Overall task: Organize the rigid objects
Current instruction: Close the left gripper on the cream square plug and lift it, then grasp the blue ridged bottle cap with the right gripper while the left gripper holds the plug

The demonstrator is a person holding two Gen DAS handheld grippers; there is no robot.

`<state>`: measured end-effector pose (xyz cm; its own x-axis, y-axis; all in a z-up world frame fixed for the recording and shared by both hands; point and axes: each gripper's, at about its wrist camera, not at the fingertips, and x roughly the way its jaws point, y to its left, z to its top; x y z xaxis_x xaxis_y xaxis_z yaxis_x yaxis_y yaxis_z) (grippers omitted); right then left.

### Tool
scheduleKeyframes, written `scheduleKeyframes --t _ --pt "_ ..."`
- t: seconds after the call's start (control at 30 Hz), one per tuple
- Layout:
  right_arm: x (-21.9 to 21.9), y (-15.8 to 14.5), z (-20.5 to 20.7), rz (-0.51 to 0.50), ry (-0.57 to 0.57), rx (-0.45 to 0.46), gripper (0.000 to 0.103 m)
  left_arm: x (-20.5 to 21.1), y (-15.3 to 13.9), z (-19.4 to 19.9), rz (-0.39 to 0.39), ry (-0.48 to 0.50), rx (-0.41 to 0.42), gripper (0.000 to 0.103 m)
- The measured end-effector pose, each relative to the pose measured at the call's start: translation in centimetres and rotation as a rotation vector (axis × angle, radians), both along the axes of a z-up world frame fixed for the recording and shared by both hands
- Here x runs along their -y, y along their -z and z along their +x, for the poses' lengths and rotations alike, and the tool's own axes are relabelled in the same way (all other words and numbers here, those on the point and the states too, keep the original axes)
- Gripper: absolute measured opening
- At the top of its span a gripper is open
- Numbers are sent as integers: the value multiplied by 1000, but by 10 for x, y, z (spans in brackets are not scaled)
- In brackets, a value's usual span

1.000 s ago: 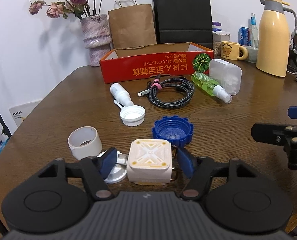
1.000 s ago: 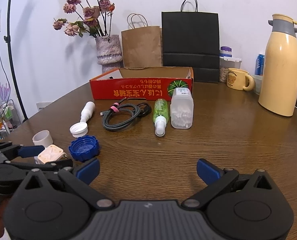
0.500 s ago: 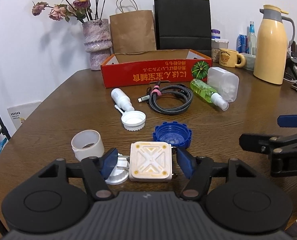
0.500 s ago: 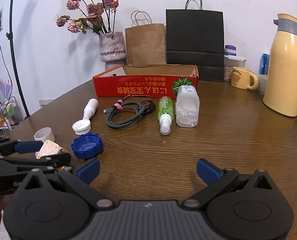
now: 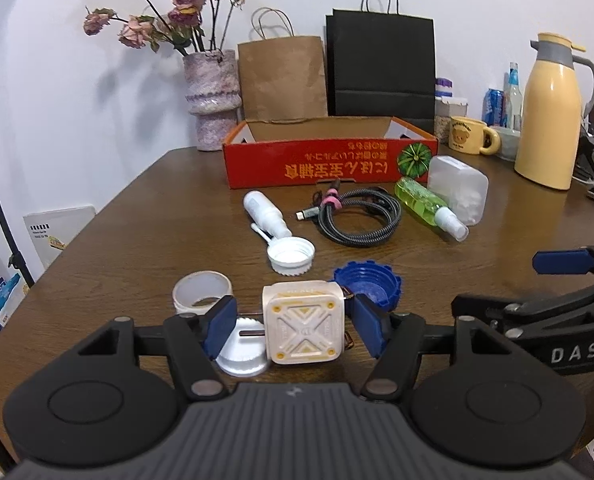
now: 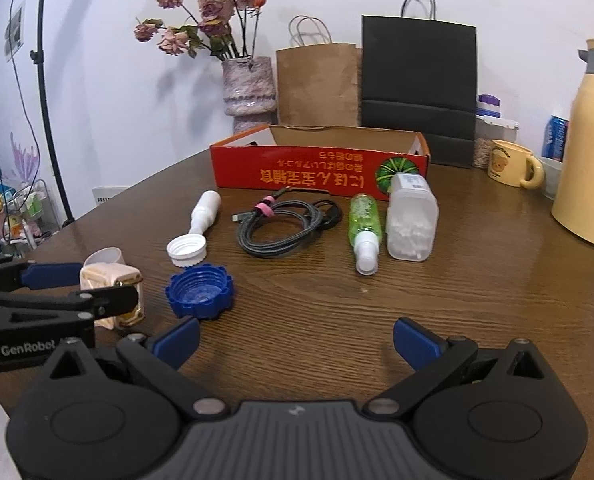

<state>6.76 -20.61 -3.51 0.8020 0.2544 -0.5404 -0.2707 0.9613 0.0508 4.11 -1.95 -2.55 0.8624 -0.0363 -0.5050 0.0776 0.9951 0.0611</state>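
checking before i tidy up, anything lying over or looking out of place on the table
Yes. The green spray bottle, the small white bottle and the clear plastic container all lie on their sides in front of the red box. Two loose caps, white and blue, sit open side up with no bottle.

**Readable lettering on the tools**

We read "DAS" in pale letters on the black arm of the right gripper (image 5: 569,276). "GenRobot" stands on the left gripper (image 6: 77,286). The red box (image 6: 321,170) carries upside-down yellow characters we cannot read.
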Motion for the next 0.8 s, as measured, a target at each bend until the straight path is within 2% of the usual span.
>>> scheduleKeyframes --t 0.57,0.8 --pt "-47 7 22 -58 -108 -12 102 -33 -18 -3 -17 -74 61 65" --pt "-68 7 35 -94 -141 -9 96 -43 -20 0 -26 -87 71 65"
